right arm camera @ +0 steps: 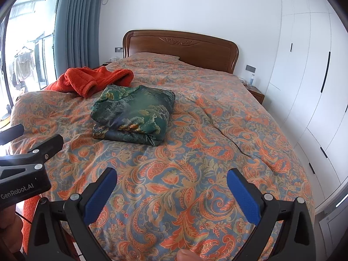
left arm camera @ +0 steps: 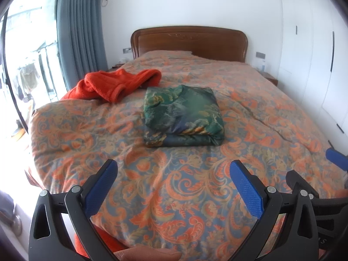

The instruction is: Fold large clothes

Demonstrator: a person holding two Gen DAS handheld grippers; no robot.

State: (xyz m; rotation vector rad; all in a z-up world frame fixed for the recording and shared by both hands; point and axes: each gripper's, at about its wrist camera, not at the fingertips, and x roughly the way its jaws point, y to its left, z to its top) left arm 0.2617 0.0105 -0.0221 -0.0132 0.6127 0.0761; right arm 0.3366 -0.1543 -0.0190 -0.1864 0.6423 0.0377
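- The bed (left arm camera: 250,113) fills pretty much everything, with a paisley orange-and-blue duvet (left arm camera: 174,195) spread over it. You're standing at the near end, so the whole top is your folding surface.
- The wooden headboard (left arm camera: 189,41) is at the far end, a grey-blue curtain (left arm camera: 80,21) hangs far left by the window, and white wardrobe doors (right arm camera: 304,65) run down the right.
- An orange fleece garment (left arm camera: 117,82) lies crumpled on the far left of the bed, partly trailing off the left edge. It's not folded, so my guess is that's your next piece.
- A green patterned garment (left arm camera: 182,115) sits mid-bed as a tidy rectangular stack, just right of the orange one, its far left corner almost touching it. It looks finished, parked there to leave you the near half free.
- Your left gripper (left arm camera: 174,187) hovers over the near end of the duvet, jaws spread wide, holding nothing.
- Your right gripper (right arm camera: 171,190) is the same deal: wide open, empty, just beside the left one. Both look like they're between grabs.
- You'd have to reach far left for the fleece, and it's bulky, so expect it to flop around.
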